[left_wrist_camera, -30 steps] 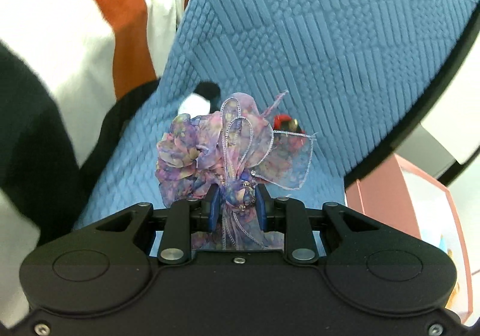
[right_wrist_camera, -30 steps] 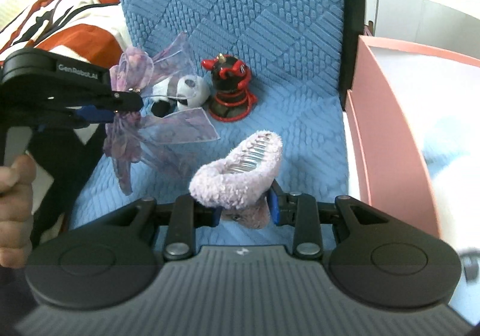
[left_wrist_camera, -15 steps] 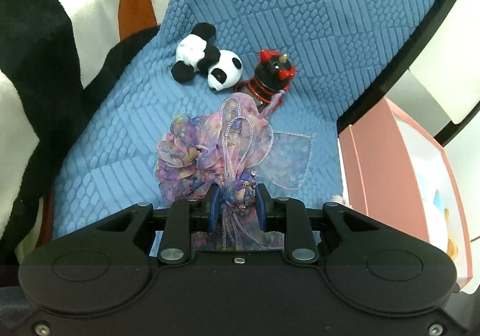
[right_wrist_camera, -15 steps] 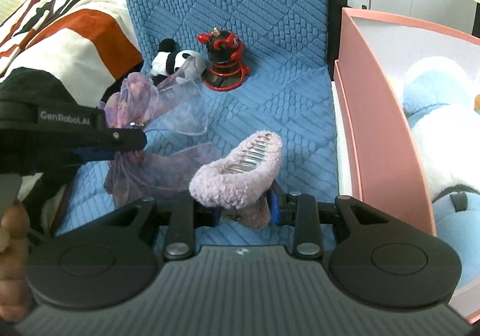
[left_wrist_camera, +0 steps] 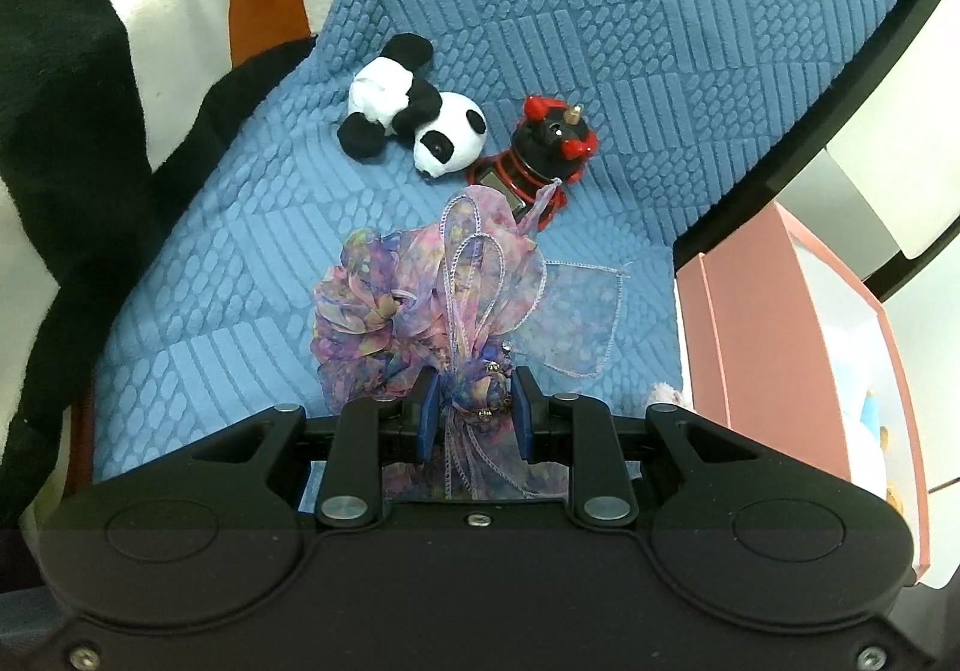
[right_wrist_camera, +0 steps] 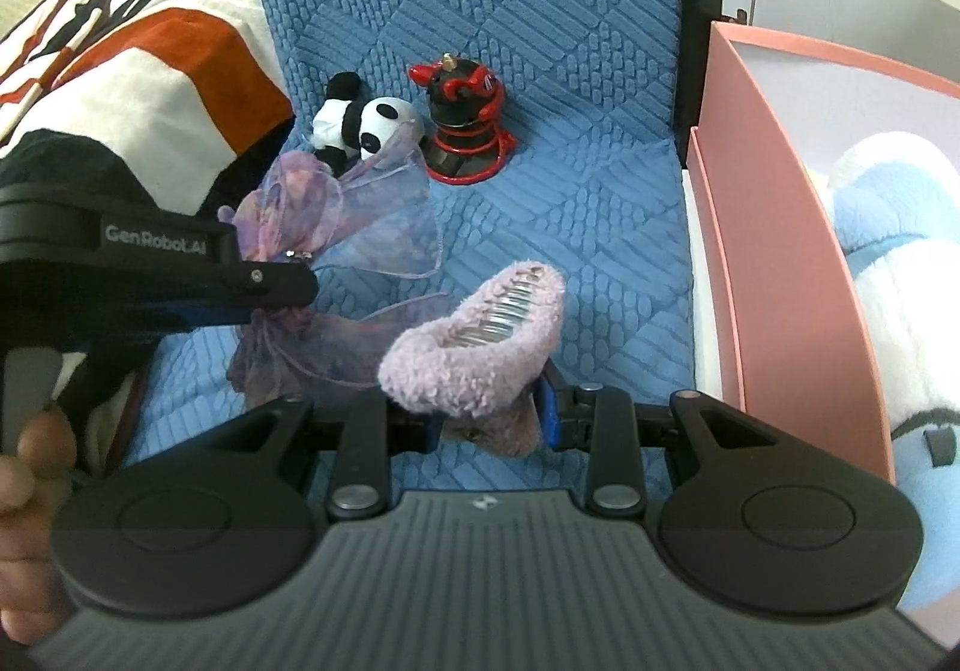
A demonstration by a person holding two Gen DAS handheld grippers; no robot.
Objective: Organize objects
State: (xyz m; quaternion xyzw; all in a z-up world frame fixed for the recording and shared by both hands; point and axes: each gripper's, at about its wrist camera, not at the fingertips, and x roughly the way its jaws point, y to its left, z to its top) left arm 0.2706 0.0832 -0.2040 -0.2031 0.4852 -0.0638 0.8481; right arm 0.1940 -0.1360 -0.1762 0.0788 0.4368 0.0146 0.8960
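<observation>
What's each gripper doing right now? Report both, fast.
Left gripper: closed on the purple bow.
Right gripper: closed on the fuzzy hair clip.

A blue cushion (left_wrist_camera: 600,41) carries an embossed patchwork of ribbed and pebbled squares, and beside it lies a blanket (right_wrist_camera: 150,41) in broad white, rust-orange and black patches. On the blue sit a black-and-white panda plush (left_wrist_camera: 414,113), a glossy black figurine (right_wrist_camera: 465,122) with red horns and red coils, a sheer lilac ribbon bow (left_wrist_camera: 420,299) mottled pink and purple, and a fuzzy pale-mauve hair clip (right_wrist_camera: 474,359) with silver teeth. The box (right_wrist_camera: 774,251) is salmon pink outside and white inside, holding a light blue and white plush (right_wrist_camera: 888,251).
</observation>
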